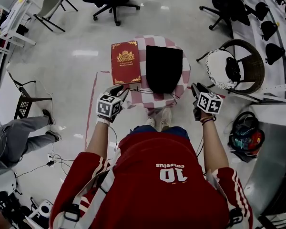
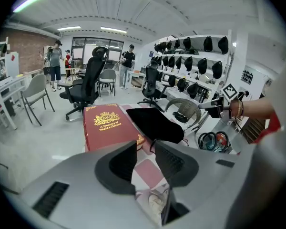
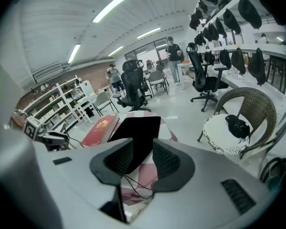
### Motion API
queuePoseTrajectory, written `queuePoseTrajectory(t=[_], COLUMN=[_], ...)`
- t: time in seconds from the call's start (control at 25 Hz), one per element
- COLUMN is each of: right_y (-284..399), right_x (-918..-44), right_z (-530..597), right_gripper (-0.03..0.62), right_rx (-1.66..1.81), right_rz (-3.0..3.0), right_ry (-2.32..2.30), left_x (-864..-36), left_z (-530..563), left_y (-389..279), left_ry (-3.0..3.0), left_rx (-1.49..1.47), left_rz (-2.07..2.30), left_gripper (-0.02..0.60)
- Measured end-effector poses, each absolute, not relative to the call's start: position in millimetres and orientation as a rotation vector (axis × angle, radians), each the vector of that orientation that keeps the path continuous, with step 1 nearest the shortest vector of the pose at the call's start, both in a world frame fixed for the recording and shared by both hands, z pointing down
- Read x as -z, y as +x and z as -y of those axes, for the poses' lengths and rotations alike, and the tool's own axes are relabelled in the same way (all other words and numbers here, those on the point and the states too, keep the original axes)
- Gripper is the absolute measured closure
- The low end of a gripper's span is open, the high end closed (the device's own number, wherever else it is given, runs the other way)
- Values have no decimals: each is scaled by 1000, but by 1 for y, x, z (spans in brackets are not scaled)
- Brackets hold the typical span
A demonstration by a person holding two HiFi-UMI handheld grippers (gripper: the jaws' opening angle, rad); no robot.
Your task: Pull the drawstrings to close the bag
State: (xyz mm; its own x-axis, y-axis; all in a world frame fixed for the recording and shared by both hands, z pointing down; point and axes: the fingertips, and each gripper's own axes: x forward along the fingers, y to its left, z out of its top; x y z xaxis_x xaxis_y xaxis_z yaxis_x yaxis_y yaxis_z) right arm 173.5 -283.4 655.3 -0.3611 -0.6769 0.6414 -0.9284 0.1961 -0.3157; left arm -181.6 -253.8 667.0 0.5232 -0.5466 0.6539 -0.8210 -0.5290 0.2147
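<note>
A black drawstring bag [image 1: 164, 68] lies flat on a small round table with a pink checked cloth [image 1: 155, 100]. Its thin black drawstrings [image 1: 155, 93] trail loose along the near edge. My left gripper [image 1: 120, 90] hovers at the table's near left edge, open, with only cloth showing in its gap [image 2: 145, 148]; a cord loop [image 2: 152, 144] lies just past its right finger. Off the near right edge, my right gripper [image 1: 198, 88] also stands open [image 3: 143, 144]. It faces the bag [image 3: 136, 135], with slack cord [image 3: 133, 185] on the cloth below its jaws.
A red hardback book [image 1: 126, 62] lies on the table left of the bag. A wicker chair with a white cushion [image 1: 236, 66] stands to the right. A round bag [image 1: 246, 137] sits on the floor nearby. A seated person's legs [image 1: 19, 132] are at left. Office chairs stand beyond.
</note>
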Motion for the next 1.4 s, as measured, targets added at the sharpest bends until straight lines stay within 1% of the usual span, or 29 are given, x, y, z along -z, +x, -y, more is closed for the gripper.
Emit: queuePoseTrajectory(t=[0.28,0.56,0.8,0.92,1.04,1.28,1.4], right_y=[151,131,127,131,130,121,120], right_x=[-649,-630,-586,-549,-506,-430,-401], right_z=[275,266,266,269,271,259,252], right_gripper=[474,474,474,474,474,474,479], right_rx=[-968,-935,-852,-833,-742,-499,-434], right_rz=[2163,2224,2294,2356,2425,2533,2557], right_ry=[1513,1530,1610,1710,1746,1733,1759], left_x=[-666,-633,-566,-528,-487,-417,-387], left_z=[222,227,255,268,282,292,292], left_y=[-192,-209,-199,-184,-170,-146,-137], left_ry=[2285,2329,2419,2491,2559,2654,2693], left_rx=[-734,-630,-428,-363,-289,-113,-46], left_rz=[1052,1129,1218,1223,1246,1270,1300], left_gripper=[459,459,460,463,465,497,518])
